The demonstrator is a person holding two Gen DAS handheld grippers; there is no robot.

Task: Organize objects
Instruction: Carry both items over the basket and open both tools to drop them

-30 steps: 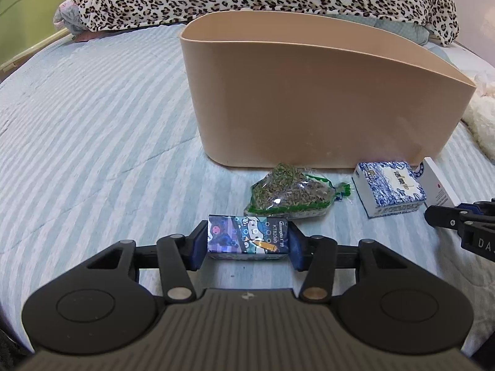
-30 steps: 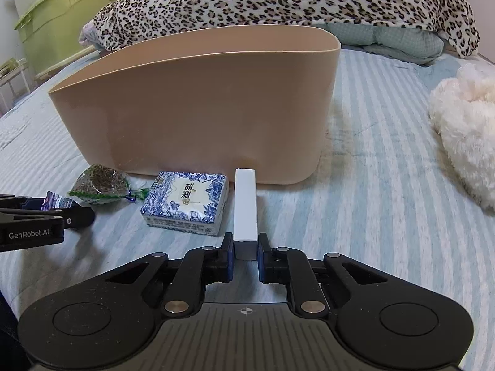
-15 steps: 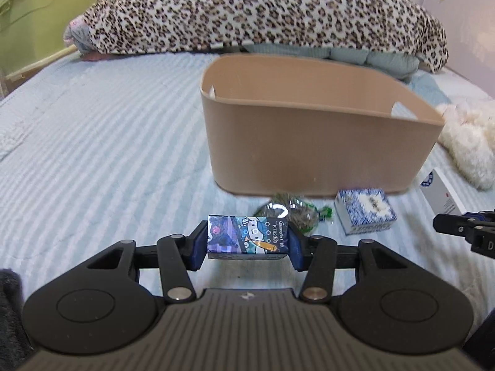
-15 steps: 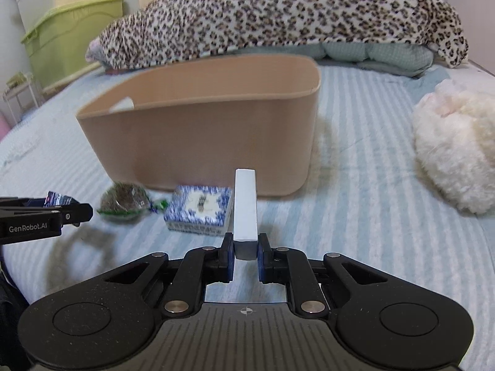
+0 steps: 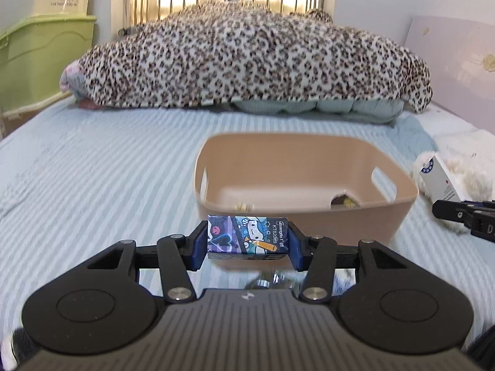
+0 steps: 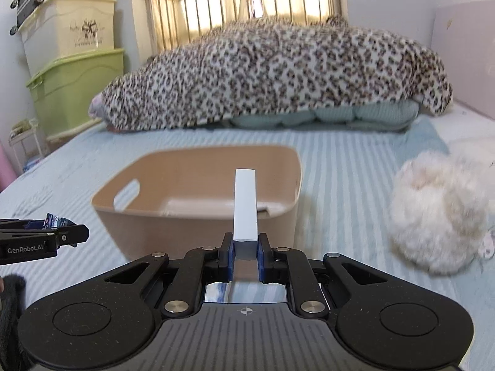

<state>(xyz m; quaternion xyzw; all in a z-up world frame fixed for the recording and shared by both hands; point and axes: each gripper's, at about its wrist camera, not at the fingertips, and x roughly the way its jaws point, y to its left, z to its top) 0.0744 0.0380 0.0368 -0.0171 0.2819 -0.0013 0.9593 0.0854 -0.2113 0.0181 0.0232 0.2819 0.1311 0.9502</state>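
The left hand-held gripper (image 5: 248, 241) is clamping a small cartoon-printed box (image 5: 248, 234); the right hand-held gripper (image 6: 246, 255) is pinching a slim white carton (image 6: 245, 205) (tan plastic bin (image 6: 198, 228) at twelve o'clock).

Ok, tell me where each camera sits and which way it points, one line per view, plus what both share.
Left wrist: sits on the left hand-held gripper, looking forward over its fingers, shut on a cartoon box, into the tan bin; the right hand-held gripper shows at the right edge.
Right wrist: sits on the right hand-held gripper, facing the bin past its white box; the left hand-held gripper shows at the left edge.
Shared: the bin, leopard blanket, striped bed, green crate.
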